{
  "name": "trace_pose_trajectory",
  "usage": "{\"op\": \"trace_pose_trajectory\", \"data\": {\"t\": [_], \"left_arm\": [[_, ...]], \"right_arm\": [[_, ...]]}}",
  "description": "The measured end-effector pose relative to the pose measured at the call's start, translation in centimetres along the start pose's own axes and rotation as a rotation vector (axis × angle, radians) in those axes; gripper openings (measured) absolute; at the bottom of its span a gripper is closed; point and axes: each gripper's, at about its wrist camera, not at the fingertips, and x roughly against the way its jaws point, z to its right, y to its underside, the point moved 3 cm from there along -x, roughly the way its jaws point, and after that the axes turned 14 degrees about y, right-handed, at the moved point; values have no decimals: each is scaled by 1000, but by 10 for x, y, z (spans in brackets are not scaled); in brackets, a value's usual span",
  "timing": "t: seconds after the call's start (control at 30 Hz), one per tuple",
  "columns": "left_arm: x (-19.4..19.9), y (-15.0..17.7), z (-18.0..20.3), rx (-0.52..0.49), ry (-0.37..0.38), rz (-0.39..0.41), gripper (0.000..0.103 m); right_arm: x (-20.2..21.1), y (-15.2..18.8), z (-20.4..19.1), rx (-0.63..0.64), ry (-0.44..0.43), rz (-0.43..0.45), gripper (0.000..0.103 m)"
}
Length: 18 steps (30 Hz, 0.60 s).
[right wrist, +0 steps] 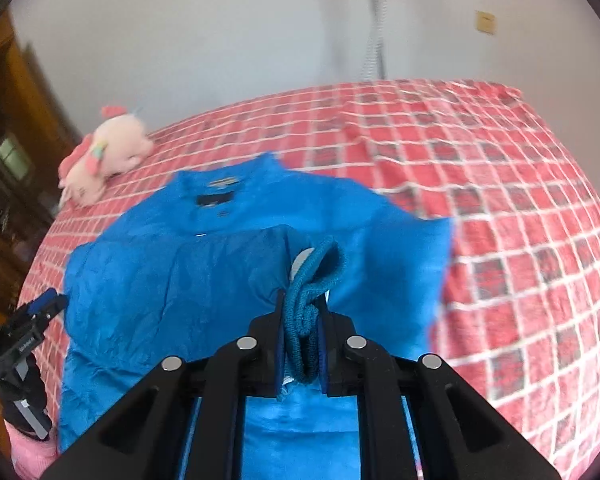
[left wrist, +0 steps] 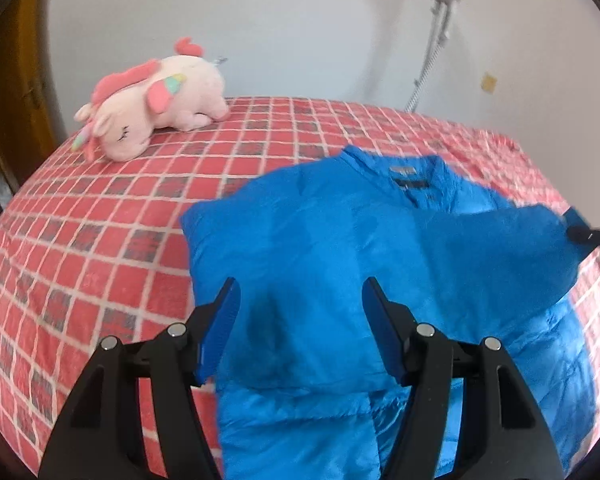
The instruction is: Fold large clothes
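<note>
Covering the bed, a red checked quilt (left wrist: pixel 100 240) carries the puffy, glossy blue jacket (left wrist: pixel 300 240) spread near its middle, right gripper (right wrist: pixel 302 320) clenched on the jacket's ribbed knit cuff (right wrist: pixel 312 280), left gripper (left wrist: pixel 298 300) released above the crinkled fabric, plush unicorn (left wrist: pixel 156 100) beyond.

A pink plush unicorn (left wrist: pixel 156 100) lies on the red checked bedspread (left wrist: pixel 100 216), far ahead-left of both tongs. White wall (left wrist: pixel 300 20) beyond; wooden door (right wrist: pixel 16 120) at far left.
</note>
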Motion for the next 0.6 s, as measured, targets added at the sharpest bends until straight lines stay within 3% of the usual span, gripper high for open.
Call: {"op": "trace_pose_trajectory", "data": {"t": [0.17,0.33,0.5,0.6], "left_arm": [[-35,1,2,-6,-2,-100,63],[-59,9,-10,-13,-10,-146,64],[-60,9,-12,-4,2,-150,64],[-47,3,-10,3,-5,-135,63]], "right_arm": [[-26,7,24,-38,19,-49,12],[-57,21,30,-54,-1,-113,13],[-58,25,31,-50,-11,-116,15],[-29,22,32,-24,58,-34,24]]}}
